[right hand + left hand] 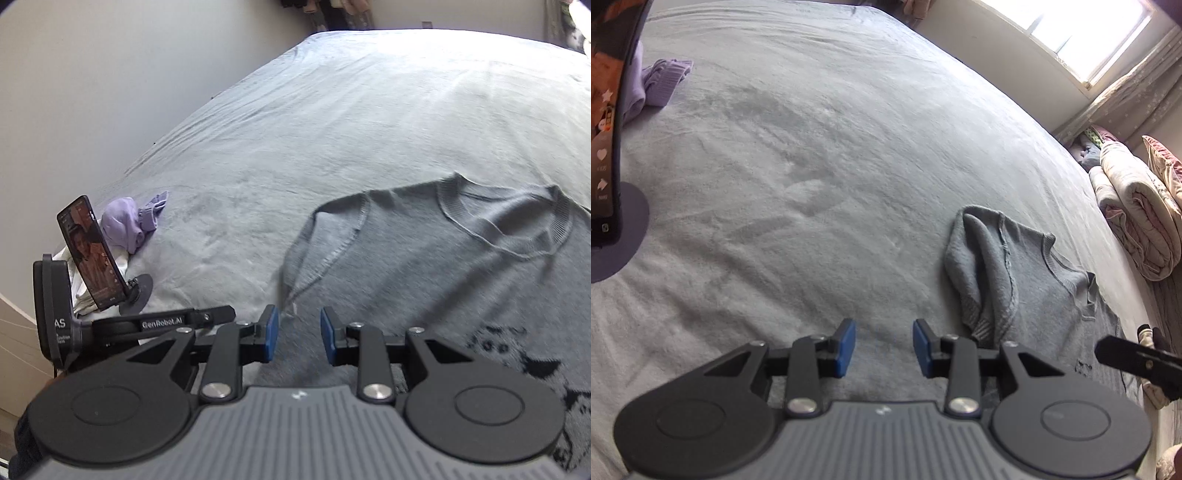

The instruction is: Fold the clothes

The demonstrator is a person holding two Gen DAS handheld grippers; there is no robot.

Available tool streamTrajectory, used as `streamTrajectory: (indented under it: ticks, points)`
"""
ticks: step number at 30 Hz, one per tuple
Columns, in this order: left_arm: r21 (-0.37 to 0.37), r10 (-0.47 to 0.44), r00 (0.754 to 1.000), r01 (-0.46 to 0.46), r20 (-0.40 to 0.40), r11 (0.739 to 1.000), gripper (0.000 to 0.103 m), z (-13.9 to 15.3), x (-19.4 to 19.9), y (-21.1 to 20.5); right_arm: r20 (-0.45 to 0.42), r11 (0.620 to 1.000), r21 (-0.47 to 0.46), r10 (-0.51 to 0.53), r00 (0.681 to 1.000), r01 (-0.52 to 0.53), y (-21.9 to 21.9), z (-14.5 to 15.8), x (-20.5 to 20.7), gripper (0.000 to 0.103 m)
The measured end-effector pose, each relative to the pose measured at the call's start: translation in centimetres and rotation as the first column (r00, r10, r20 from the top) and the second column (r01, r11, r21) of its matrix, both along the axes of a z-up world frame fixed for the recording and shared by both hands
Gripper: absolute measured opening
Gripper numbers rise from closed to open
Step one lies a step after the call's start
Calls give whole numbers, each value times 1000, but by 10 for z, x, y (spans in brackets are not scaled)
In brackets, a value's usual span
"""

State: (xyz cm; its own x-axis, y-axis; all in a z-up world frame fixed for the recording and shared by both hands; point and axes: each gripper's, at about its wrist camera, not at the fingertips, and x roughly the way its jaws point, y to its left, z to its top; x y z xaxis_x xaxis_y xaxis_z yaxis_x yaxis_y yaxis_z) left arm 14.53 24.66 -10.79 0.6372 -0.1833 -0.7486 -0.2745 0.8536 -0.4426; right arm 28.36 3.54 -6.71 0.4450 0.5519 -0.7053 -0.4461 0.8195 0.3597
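Sweater (pixel 424 266) lies rumpled on the bed (pixel 332 110), lower right of both frames, while the left gripper (pixel 884 347) and right gripper (pixel 297 334) hover part-open and empty, so each should pinch a sleeve edge squarely.

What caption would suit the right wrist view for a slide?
Right gripper, jaws apart and empty, above a grey sweater spread on the bed.

Home bedroom: bed (pixel 849 147), rolled quilts (pixel 1137 221)
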Motion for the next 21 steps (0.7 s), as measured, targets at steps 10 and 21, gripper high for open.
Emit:
streamTrajectory:
  ticks: [10, 21]
  points:
    - [-30, 84, 996, -84, 5, 996, 35, 2, 3, 18, 8, 994, -44, 98, 995, -98, 73, -30, 40, 30]
    - [-42, 78, 997, -78, -3, 996, 35, 3, 6, 17, 52, 966, -248, 87, 995, -71, 88, -75, 51, 18]
